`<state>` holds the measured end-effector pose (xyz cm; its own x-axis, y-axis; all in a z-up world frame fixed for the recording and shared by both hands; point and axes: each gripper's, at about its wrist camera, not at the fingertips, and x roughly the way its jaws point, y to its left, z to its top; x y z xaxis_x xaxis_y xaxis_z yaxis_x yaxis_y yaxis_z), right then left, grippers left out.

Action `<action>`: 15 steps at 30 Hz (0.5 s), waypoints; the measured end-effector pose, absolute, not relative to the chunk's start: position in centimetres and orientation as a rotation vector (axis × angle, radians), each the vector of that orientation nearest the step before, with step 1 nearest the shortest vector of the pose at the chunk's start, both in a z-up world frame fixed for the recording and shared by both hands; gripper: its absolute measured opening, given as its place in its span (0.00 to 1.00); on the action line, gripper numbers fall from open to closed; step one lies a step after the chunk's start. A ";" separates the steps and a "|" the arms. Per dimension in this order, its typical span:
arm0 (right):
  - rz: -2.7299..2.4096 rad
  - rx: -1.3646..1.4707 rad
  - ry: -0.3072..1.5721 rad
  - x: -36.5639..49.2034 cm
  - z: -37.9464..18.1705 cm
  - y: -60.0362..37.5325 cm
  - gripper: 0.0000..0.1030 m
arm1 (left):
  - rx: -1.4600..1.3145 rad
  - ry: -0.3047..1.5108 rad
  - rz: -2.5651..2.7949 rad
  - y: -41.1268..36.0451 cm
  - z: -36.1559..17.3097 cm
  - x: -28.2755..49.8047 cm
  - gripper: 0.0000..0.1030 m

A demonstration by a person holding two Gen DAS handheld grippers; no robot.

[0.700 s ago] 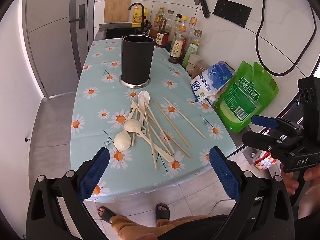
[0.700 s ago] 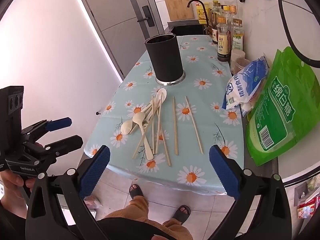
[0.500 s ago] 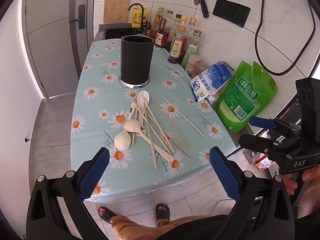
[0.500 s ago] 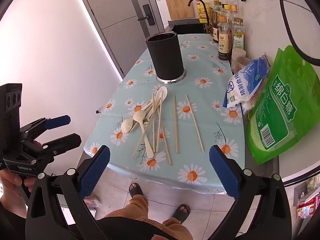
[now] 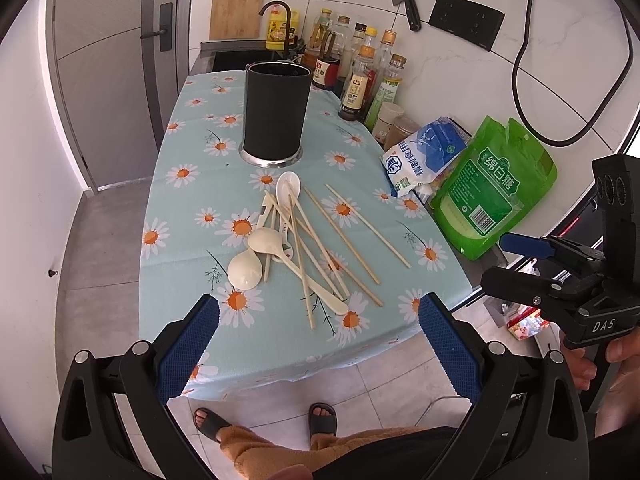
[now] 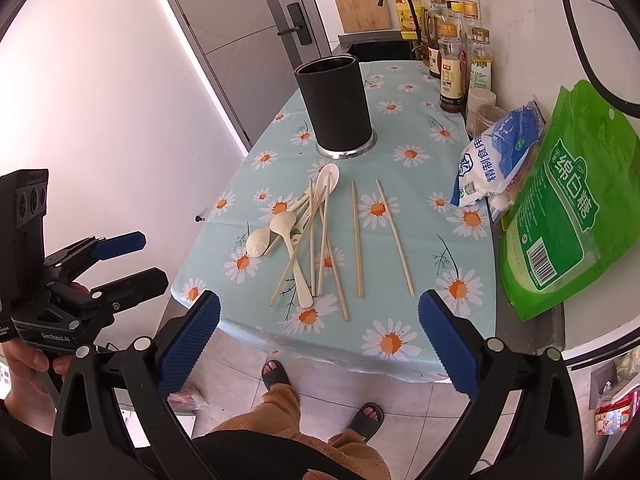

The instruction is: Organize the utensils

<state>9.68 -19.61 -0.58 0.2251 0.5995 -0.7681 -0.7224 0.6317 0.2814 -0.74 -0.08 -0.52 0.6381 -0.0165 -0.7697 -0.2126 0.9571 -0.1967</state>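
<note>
Three cream spoons (image 5: 266,240) and several wooden chopsticks (image 5: 340,236) lie in a loose pile on the daisy-print tablecloth (image 5: 192,176). Just behind the pile stands a black cylindrical holder (image 5: 277,114). My left gripper (image 5: 318,320) hovers over the table's near edge, open and holding nothing. The right gripper (image 5: 496,261) shows at the right, off the table, also open. In the right wrist view the spoons (image 6: 282,222), chopsticks (image 6: 356,240) and holder (image 6: 334,108) lie ahead of my open right gripper (image 6: 318,312). The left gripper (image 6: 150,260) is at the left, beyond the table's corner.
Sauce bottles (image 5: 360,80), two small jars, a blue-white salt bag (image 5: 424,152) and a green sugar bag (image 5: 492,188) line the table's right side by the wall. A sink with a faucet (image 5: 276,8) lies behind. The person's sandalled feet (image 5: 320,420) stand below the table's edge.
Both grippers hover in nearly the same place and stay open. The utensils and the holder have not moved.
</note>
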 end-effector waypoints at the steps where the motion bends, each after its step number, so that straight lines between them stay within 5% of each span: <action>1: 0.918 -0.143 0.987 9.7 -0.6 -19.6 0.96 | -0.281 0.873 0.114 -0.1 -0.5 -0.8 0.94; 15: 0.934 -0.129 0.987 9.9 -0.6 -19.6 0.96 | -0.285 0.873 0.117 -0.2 -0.6 -0.8 0.94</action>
